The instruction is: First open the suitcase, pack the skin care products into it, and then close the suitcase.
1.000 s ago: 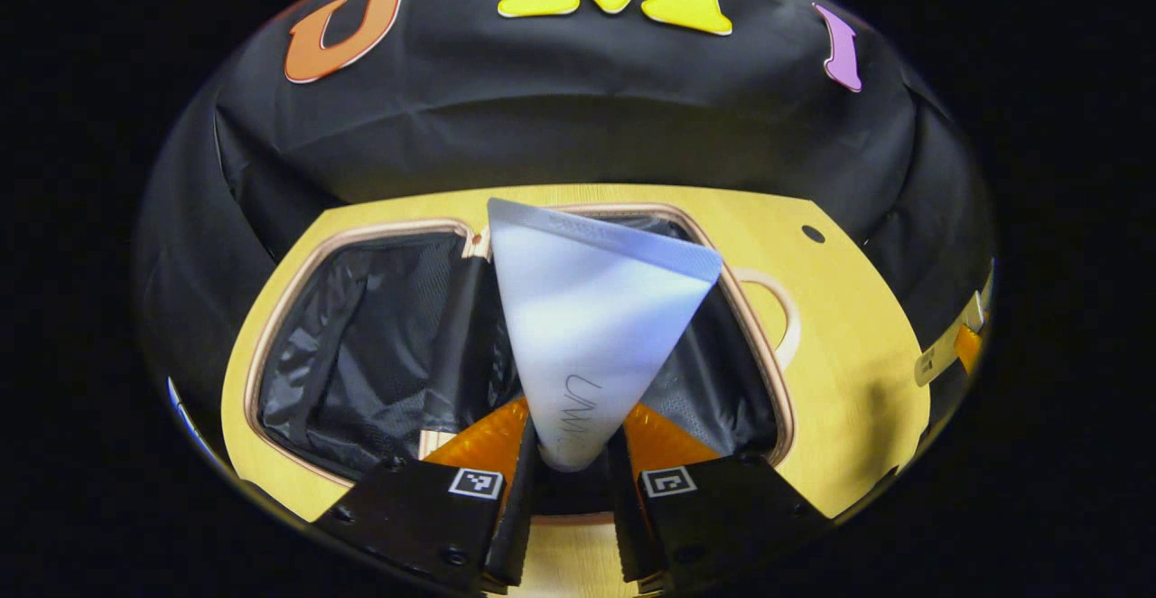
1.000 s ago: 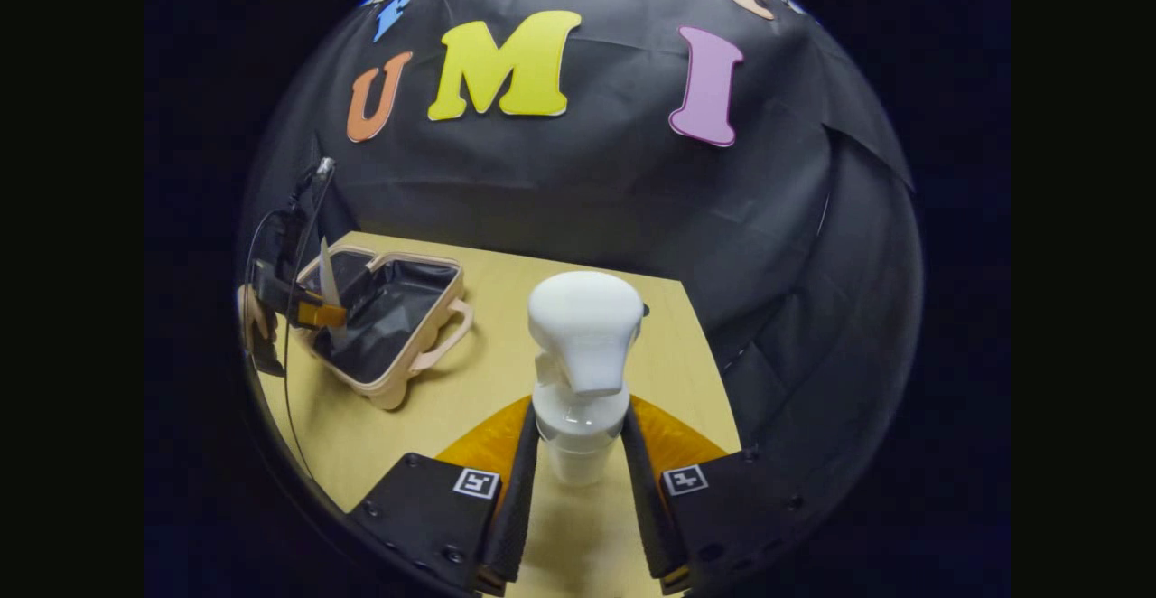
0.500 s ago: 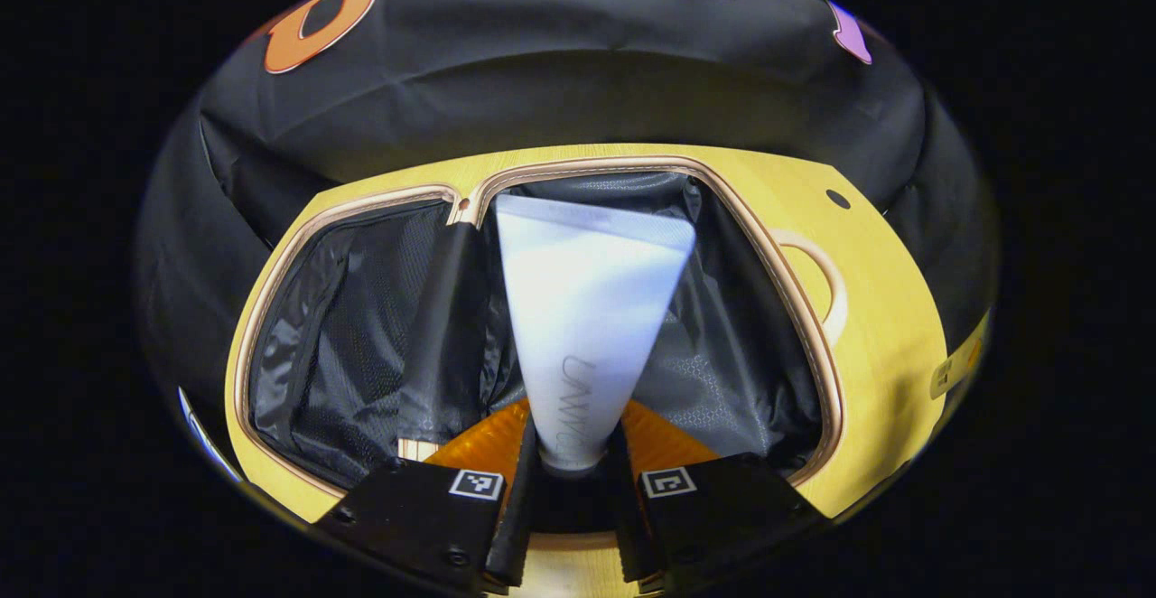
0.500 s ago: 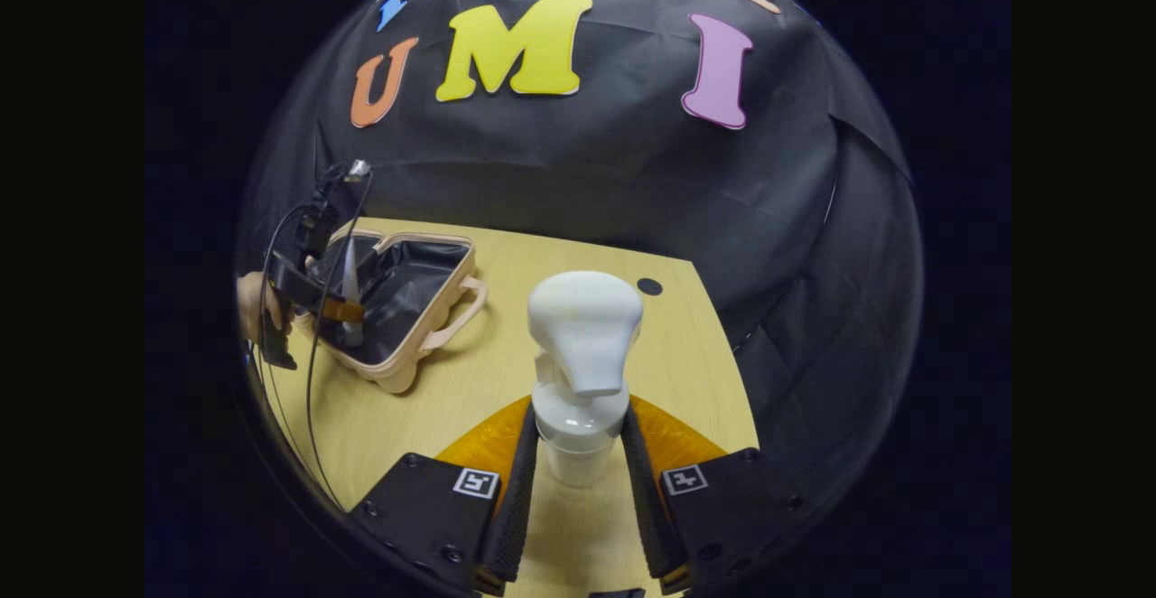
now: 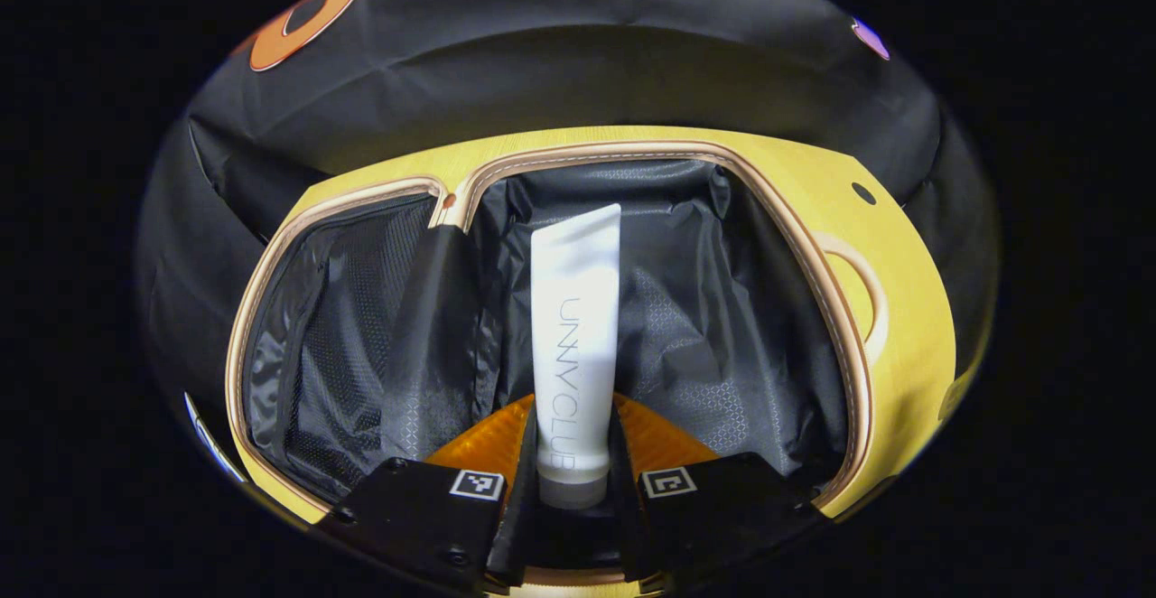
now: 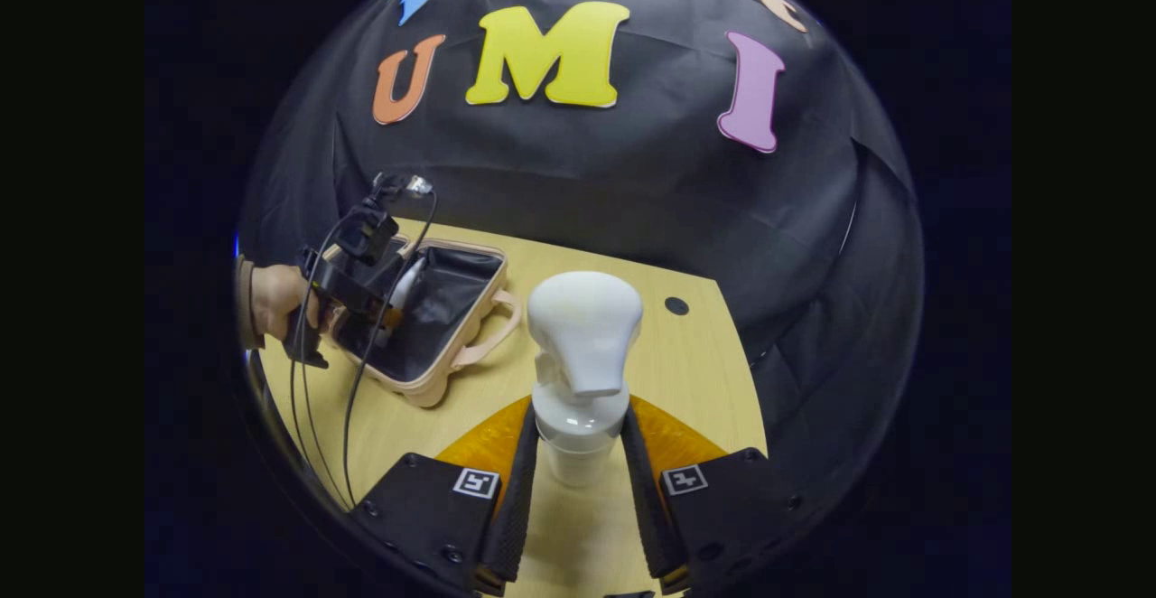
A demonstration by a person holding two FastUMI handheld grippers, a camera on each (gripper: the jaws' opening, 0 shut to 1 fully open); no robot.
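Left gripper view: the left gripper (image 5: 573, 490) has its fingers closed narrowly on the cap end of a smooth white plastic squeeze tube (image 5: 575, 336), one finger pressing on each side. The tube runs straight toward 12 o'clock, its flat crimped end uppermost. Behind it lies the open, rounded beige suitcase (image 5: 817, 250) with a stitched rim and crinkled black fabric lining; a mesh-textured panel lines the half at 9 o'clock. The tube sits over the half at 12 to 3 o'clock; whether it touches the lining cannot be judged from this angle. The suitcase rests on a pale yellow wood-grain table (image 5: 903, 309).

Right gripper view: the right gripper (image 6: 578, 499) holds a white plastic spray bottle (image 6: 582, 354) by its translucent neck, both fingers bearing on it beneath the bulbous matt trigger head. The bottle stands upright above the table (image 6: 704, 372). At 9 o'clock, well apart from the bottle, the suitcase (image 6: 470, 345) lies open with a looped handle facing 3 o'clock. A hand (image 6: 275, 300) holds the left gripper (image 6: 386, 313), cables trailing, over its interior.
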